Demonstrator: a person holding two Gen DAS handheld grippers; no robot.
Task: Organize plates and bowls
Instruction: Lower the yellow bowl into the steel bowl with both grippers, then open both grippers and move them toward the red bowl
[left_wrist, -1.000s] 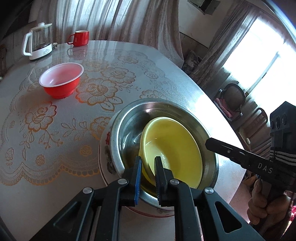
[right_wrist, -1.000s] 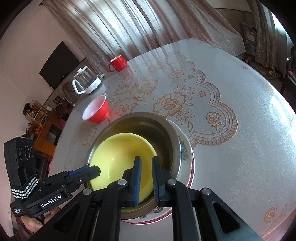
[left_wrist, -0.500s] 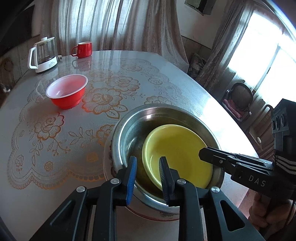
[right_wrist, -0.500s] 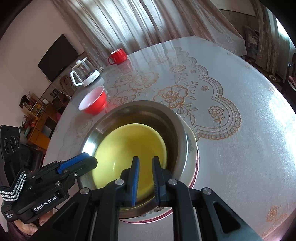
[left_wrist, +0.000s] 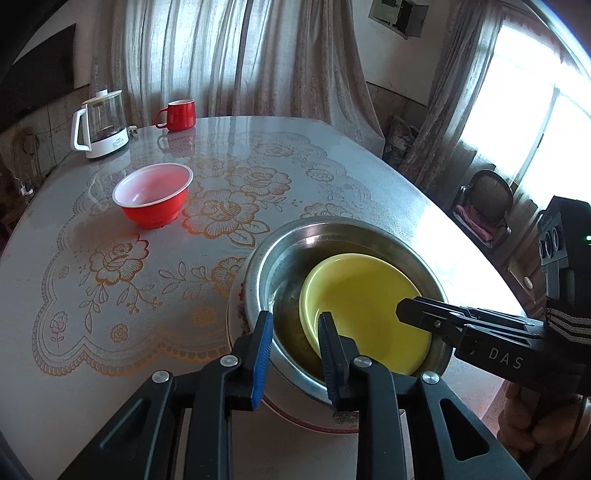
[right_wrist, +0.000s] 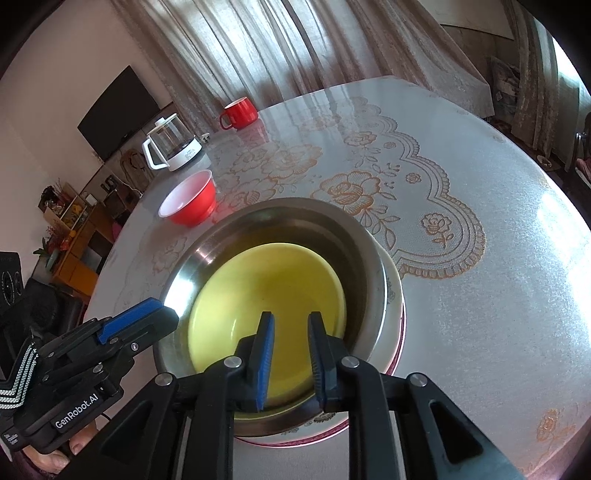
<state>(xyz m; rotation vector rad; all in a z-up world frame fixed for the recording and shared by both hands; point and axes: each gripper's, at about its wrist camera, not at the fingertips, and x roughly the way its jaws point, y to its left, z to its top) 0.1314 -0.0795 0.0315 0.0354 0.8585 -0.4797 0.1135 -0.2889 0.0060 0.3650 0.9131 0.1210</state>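
The table (left_wrist: 388, 192) carries a floral plate (left_wrist: 236, 314), red bowl (left_wrist: 153, 195), mug (left_wrist: 179, 115), kettle (left_wrist: 101, 123).

Black left gripper (left_wrist: 295, 325), blue pads (left_wrist: 262, 350), silver screws.

Left gripper (left_wrist: 295, 325) apart; right gripper (right_wrist: 290, 325) seemingly opening.

"DAS" marks the right tongs (left_wrist: 402, 312); "GenRobot.AI" (seemingly) the left tongs (right_wrist: 159, 314).
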